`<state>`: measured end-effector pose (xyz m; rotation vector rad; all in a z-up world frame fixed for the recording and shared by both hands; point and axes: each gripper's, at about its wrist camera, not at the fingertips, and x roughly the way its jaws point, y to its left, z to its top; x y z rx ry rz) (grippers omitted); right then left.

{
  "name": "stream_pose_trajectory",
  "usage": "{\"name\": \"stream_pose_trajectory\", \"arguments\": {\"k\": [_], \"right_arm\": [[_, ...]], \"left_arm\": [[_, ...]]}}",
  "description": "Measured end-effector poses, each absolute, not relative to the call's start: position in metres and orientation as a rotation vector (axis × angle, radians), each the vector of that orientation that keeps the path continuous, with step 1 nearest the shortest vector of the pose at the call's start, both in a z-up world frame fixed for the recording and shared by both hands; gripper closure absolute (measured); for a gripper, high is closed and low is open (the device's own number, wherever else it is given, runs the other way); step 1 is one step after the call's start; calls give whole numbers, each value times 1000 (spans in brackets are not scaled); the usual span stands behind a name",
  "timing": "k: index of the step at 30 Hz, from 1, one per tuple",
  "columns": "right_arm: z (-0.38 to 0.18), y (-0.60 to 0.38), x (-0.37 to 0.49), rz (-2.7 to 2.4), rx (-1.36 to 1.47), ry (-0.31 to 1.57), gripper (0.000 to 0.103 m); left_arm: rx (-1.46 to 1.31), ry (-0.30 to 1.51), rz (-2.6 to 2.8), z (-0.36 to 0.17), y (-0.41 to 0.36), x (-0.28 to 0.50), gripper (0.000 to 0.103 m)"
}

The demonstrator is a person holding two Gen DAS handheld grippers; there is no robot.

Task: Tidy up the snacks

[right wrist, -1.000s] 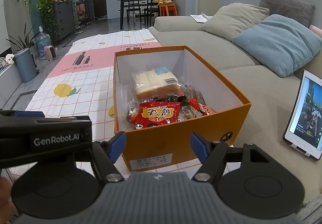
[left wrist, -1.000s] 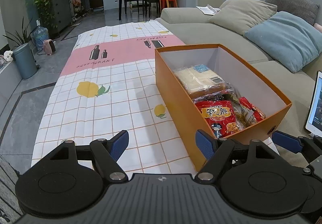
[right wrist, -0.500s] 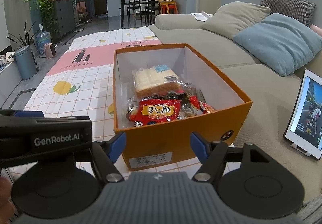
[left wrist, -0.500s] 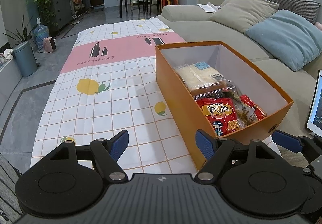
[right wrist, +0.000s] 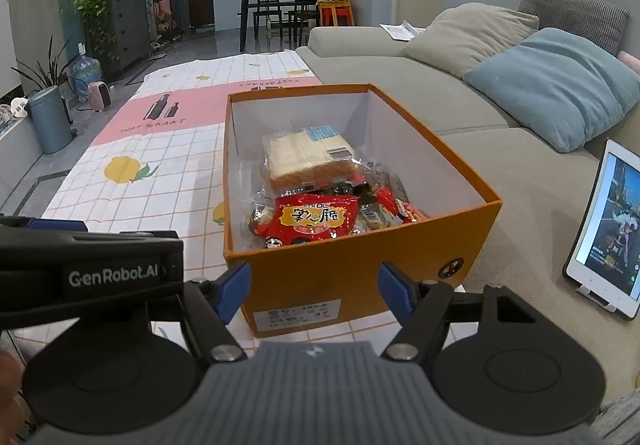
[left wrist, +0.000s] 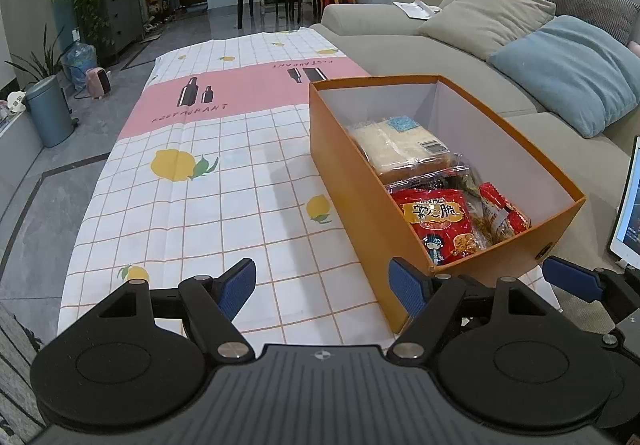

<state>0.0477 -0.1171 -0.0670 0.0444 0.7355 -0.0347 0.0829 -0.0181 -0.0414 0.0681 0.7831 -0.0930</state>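
Holding both tongs, left gripper (left wrist: 322, 283) and right gripper (right wrist: 314, 291), wide open and empty, I see the box (right wrist: 360, 269) at lower centre. Reaching in carelessly, I could snag its near wall and tip the snacks (right wrist: 308, 221).

Orange box (left wrist: 348, 185) slightly higher in both wrist views; tablet (right wrist: 608, 229) video frame differs

Orange box (right wrist: 352, 277) with a plain white inside. Red snack bag (right wrist: 312, 219) with yellow lettering, pale bread pack (right wrist: 304, 155) with a blue label. White tablecloth (left wrist: 208, 213) in a thin orange grid, dotted with yellow lemons, crossed by a pink band with black bottles. Grey sofa (right wrist: 532, 181), beige cushion (right wrist: 468, 33) and dusty blue cushion (right wrist: 556, 85). Blue pads on black grippers.
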Motion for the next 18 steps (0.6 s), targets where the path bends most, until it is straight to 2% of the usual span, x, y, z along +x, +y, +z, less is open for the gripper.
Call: {"name": "stream_pose_trajectory", "arguments": {"k": [18], "right_arm": [[-70, -117, 48, -31, 47, 742, 34]], "left_arm": [[57, 794, -81, -43, -17, 81, 14]]}}
